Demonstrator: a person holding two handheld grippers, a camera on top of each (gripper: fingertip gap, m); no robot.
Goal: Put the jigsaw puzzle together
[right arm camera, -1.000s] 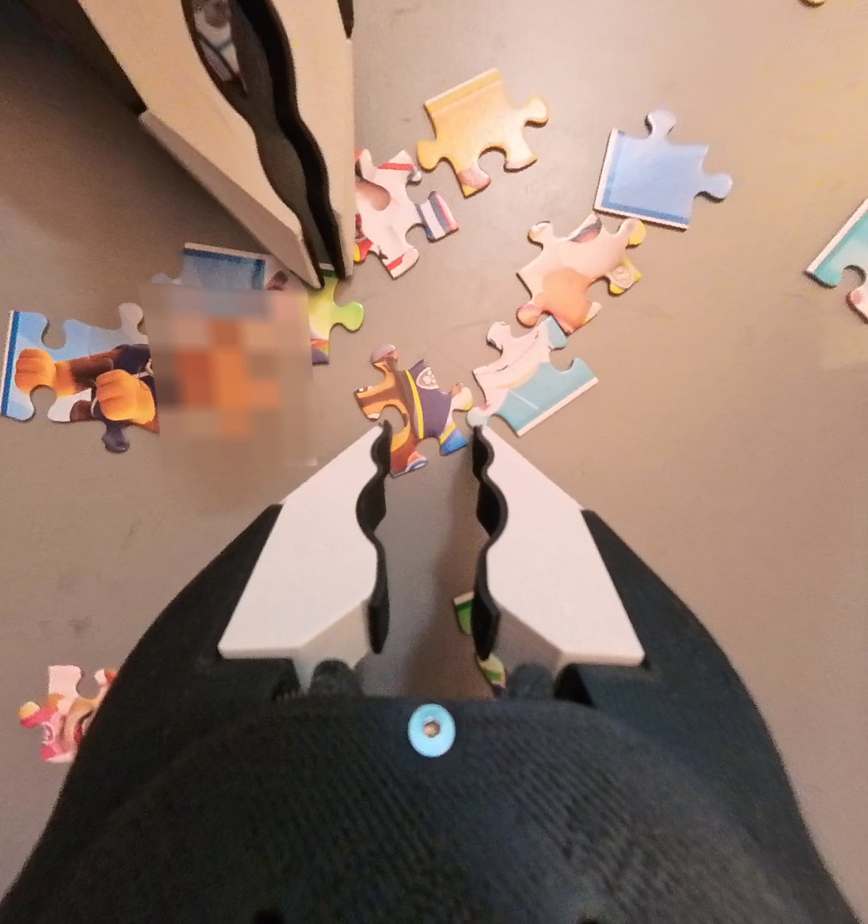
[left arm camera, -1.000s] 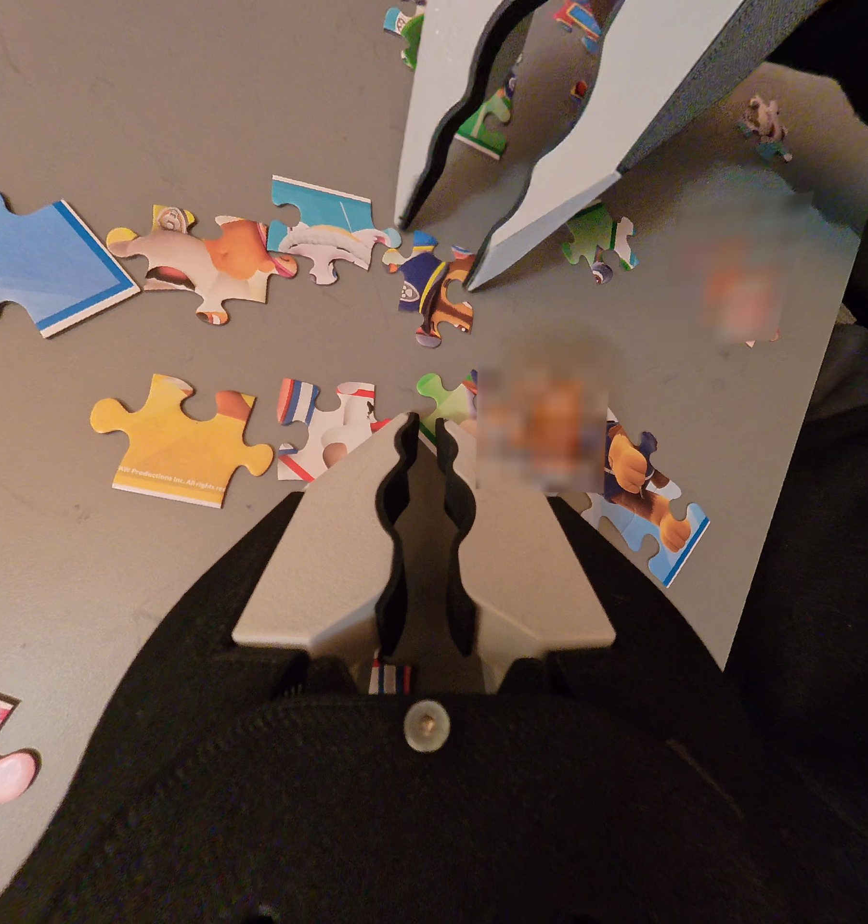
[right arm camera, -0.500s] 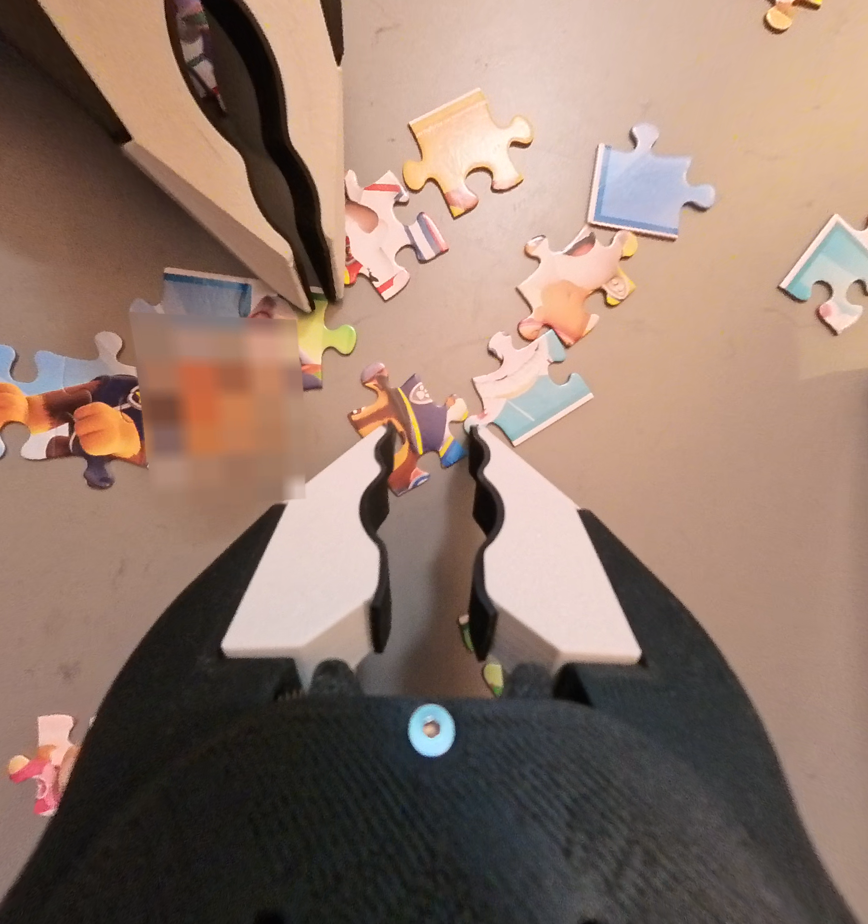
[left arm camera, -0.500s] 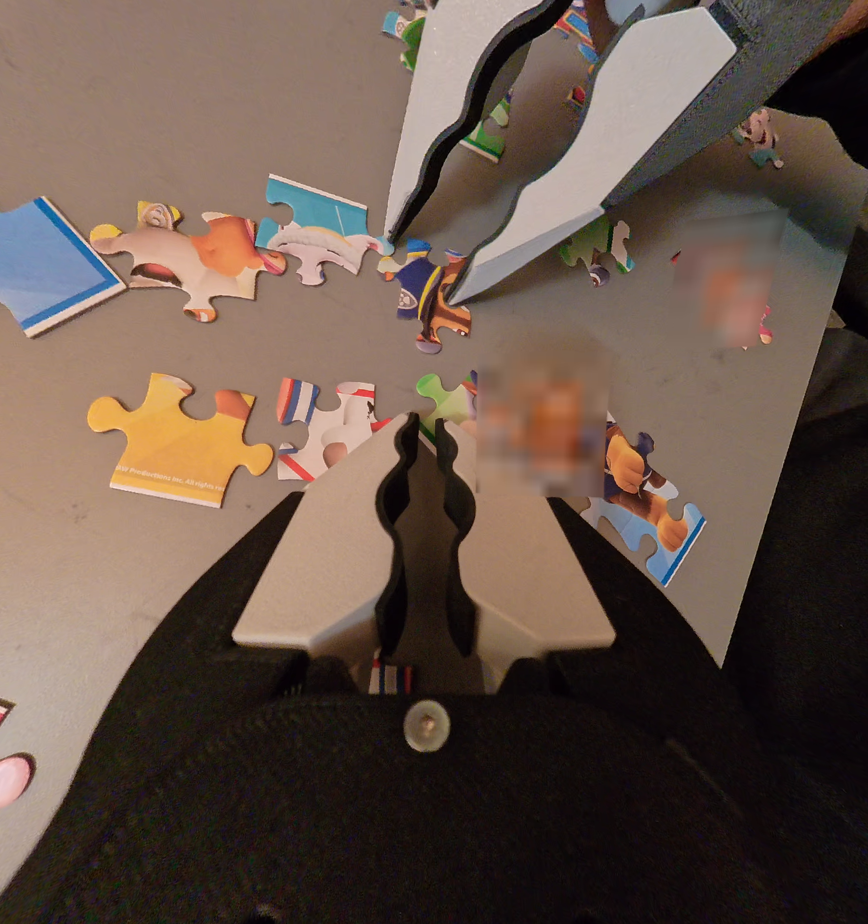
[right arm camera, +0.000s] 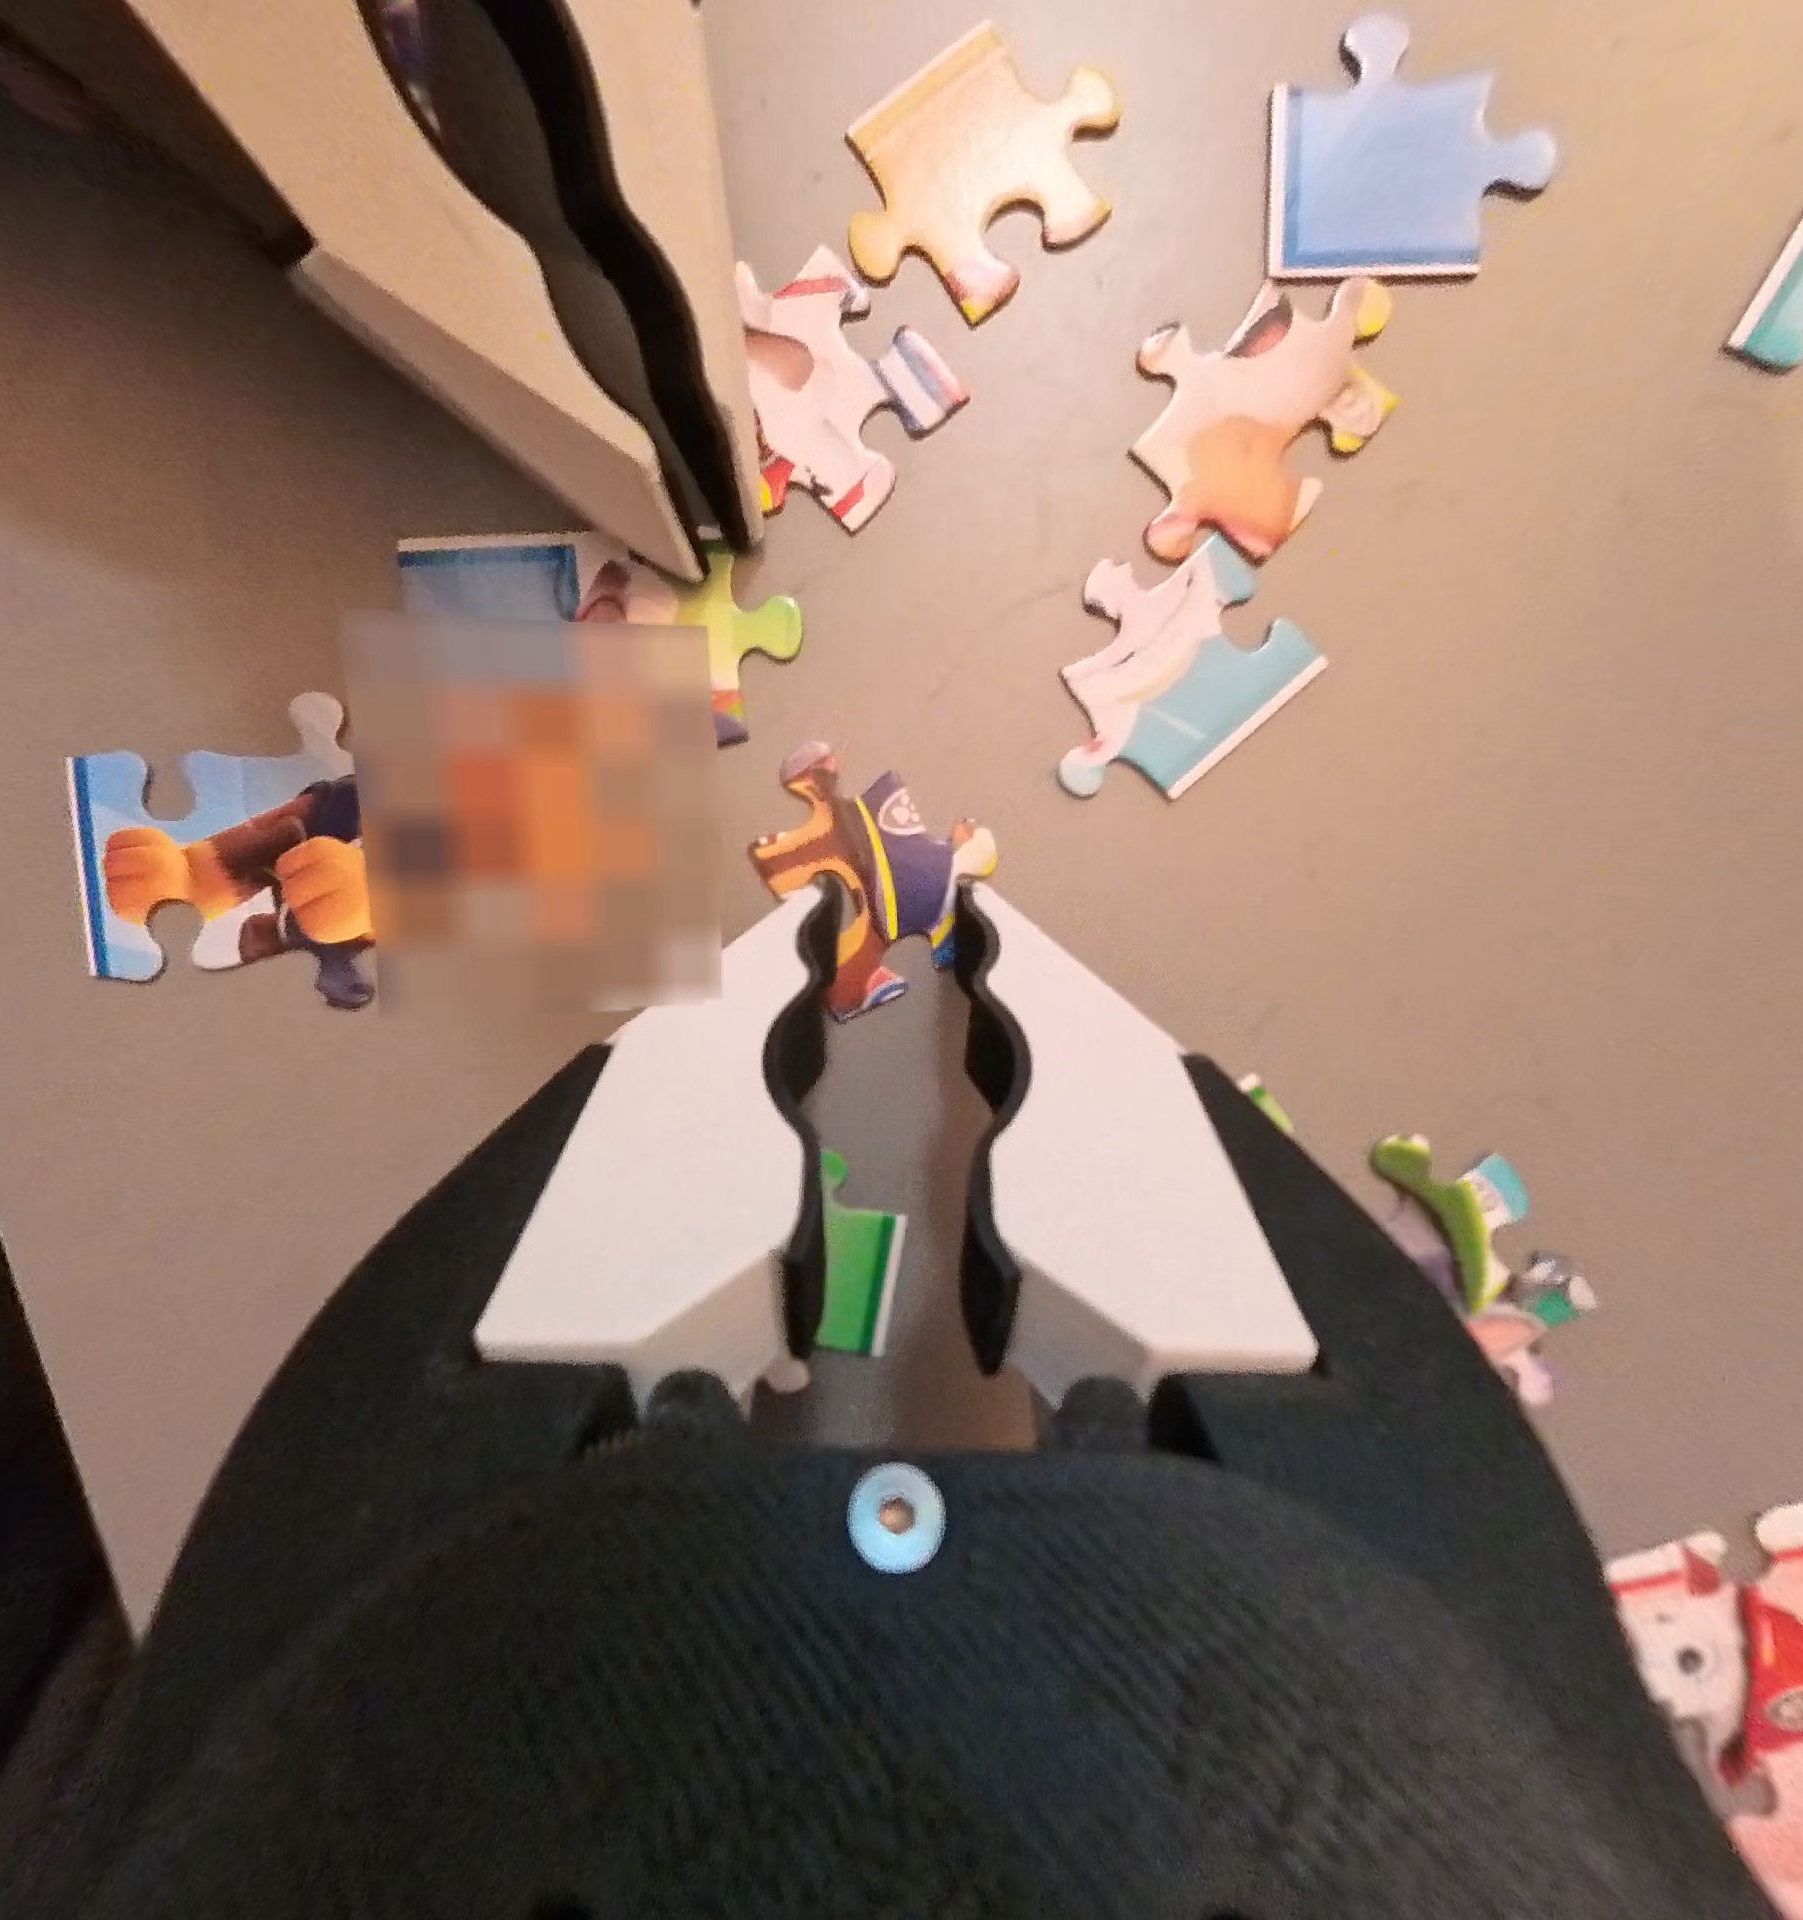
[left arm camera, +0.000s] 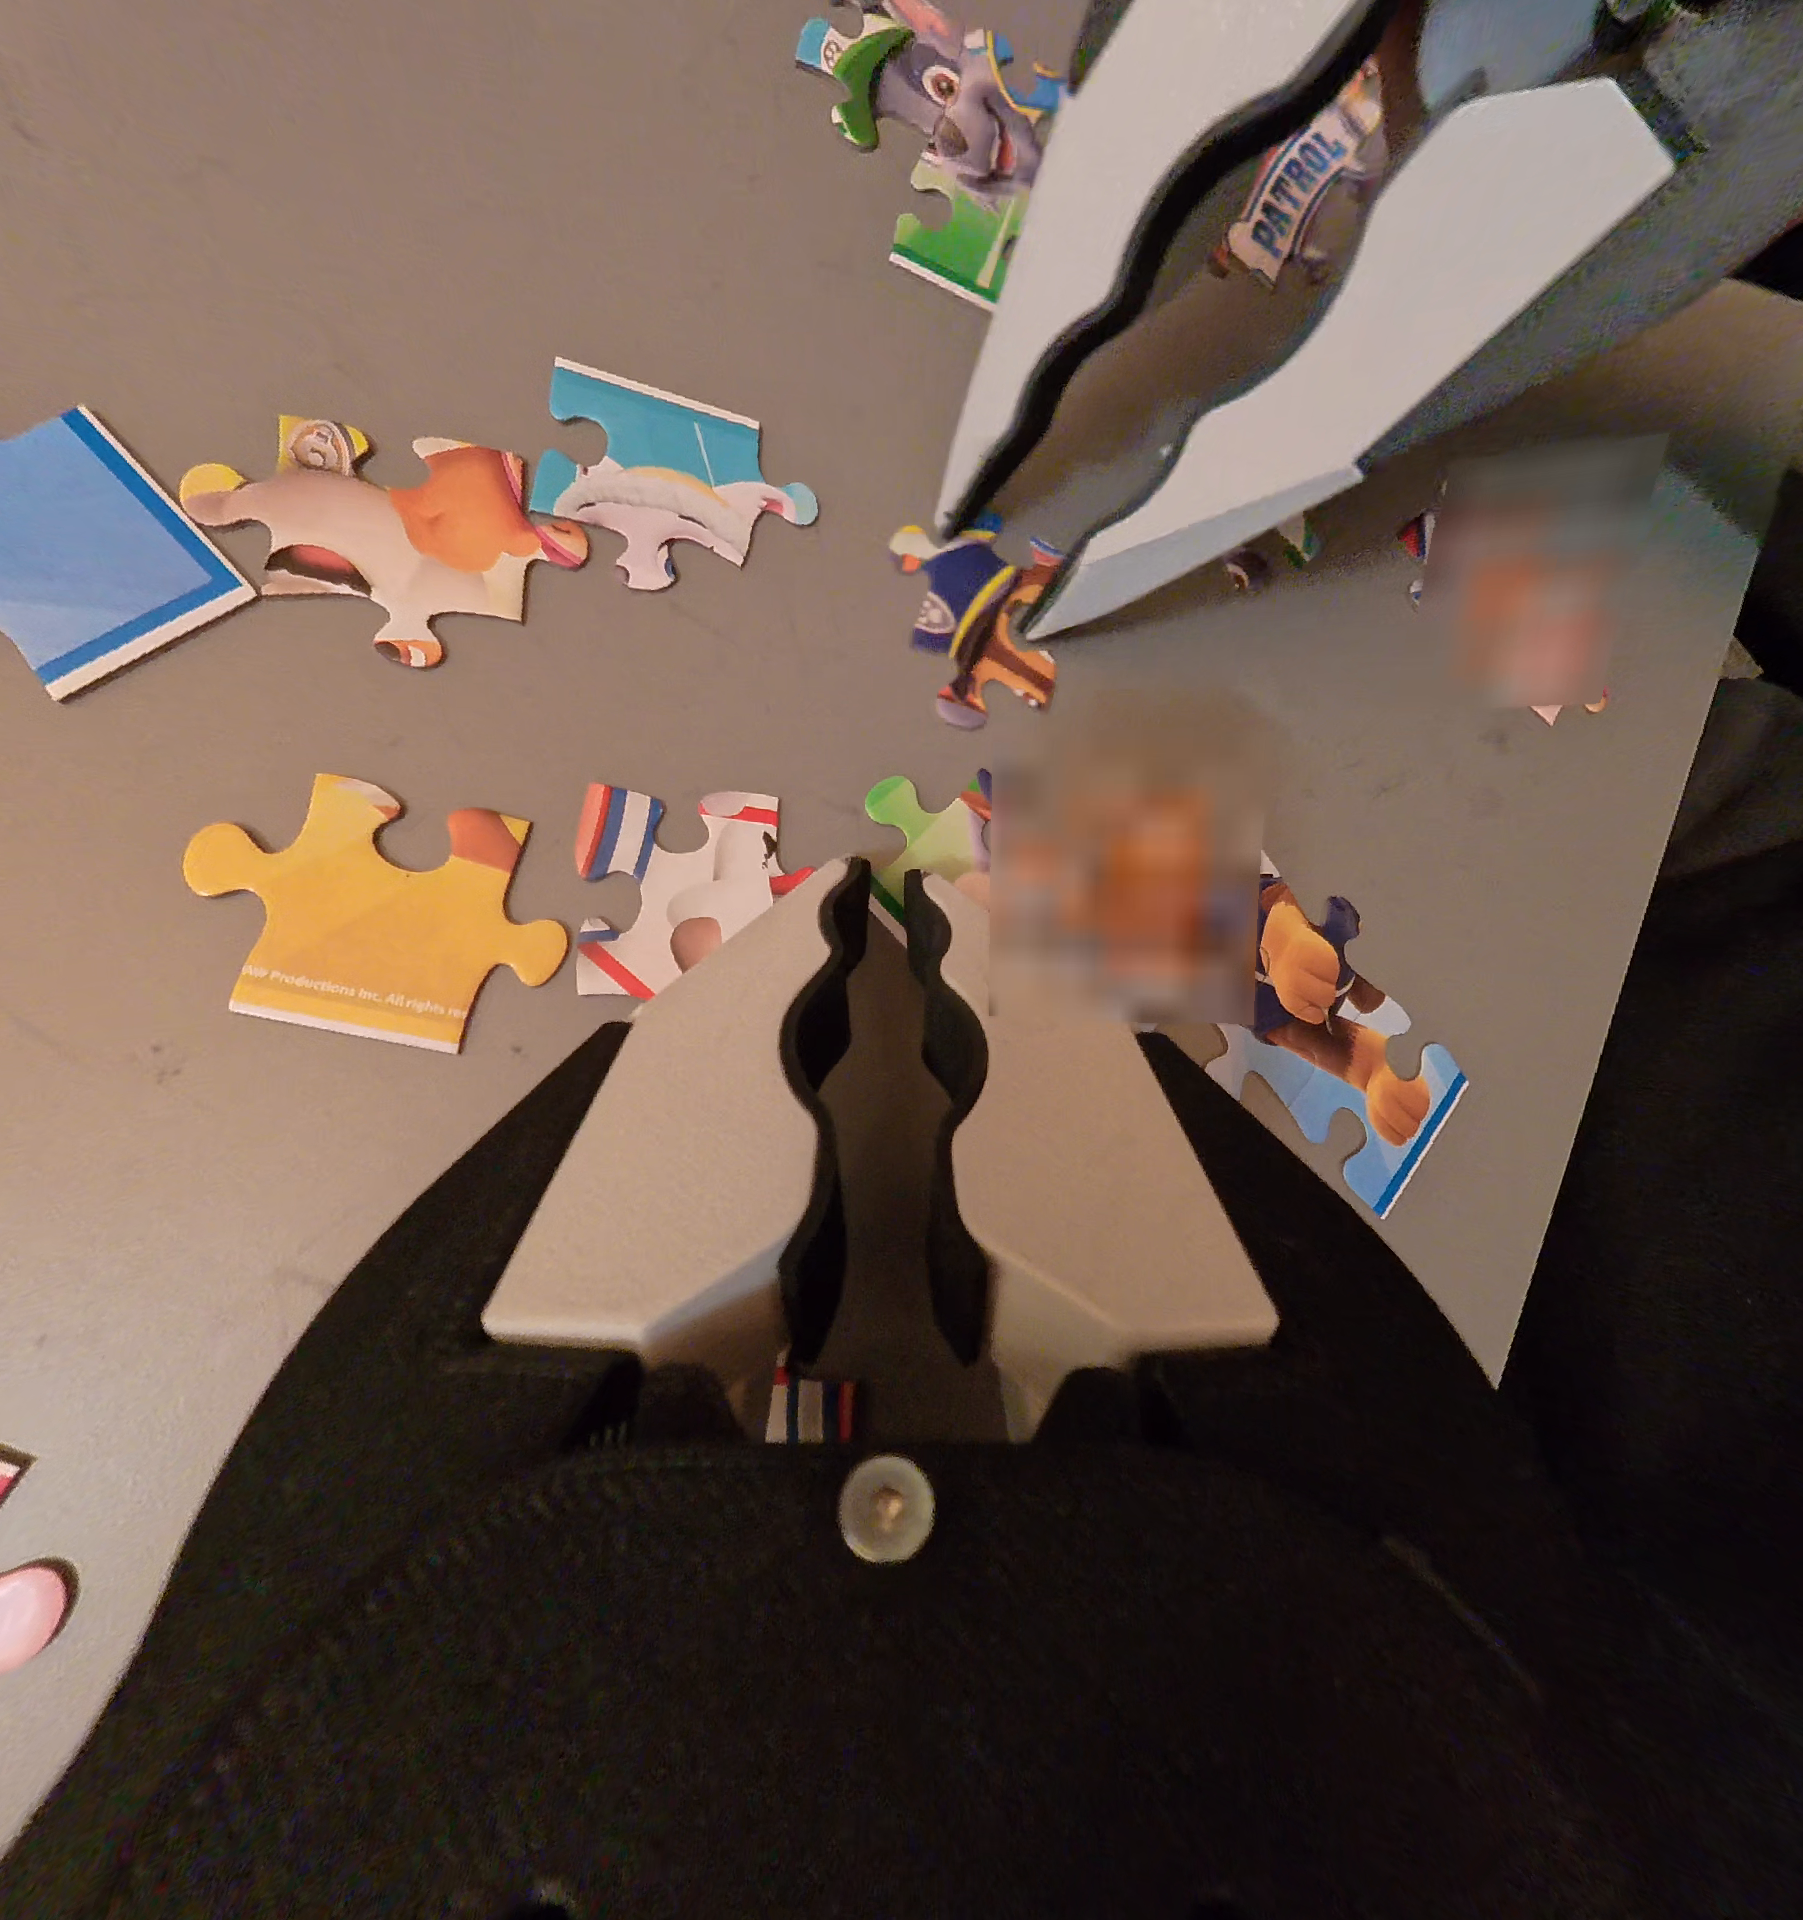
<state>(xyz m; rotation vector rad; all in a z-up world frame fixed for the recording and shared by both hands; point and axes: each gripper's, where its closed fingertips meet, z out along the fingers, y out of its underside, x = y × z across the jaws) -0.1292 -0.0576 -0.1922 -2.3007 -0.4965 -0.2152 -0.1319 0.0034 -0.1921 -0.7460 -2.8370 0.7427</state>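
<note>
**Puzzle pieces on grey bench, two tongs**

Right tongs (right arm camera: 892, 904): clamped on a purple-and-brown puzzle piece (right arm camera: 876, 862), both pads against its edges, piece tilted off the bench (right arm camera: 1499, 935). Left tongs (left arm camera: 884, 883): nearly together, nothing between them, tips over a green-tabbed piece (left arm camera: 918, 831). Beside it: red-striped white piece (left arm camera: 689, 894), yellow piece (left arm camera: 377, 925).

The left hand-held gripper (left arm camera: 884, 883), nearly closed and empty, hovers over a green piece (left arm camera: 918, 831); the right hand-held gripper (left arm camera: 990, 577) grips a navy-orange piece (left arm camera: 970, 634) on the grey tabletop (left arm camera: 461, 208).
</note>
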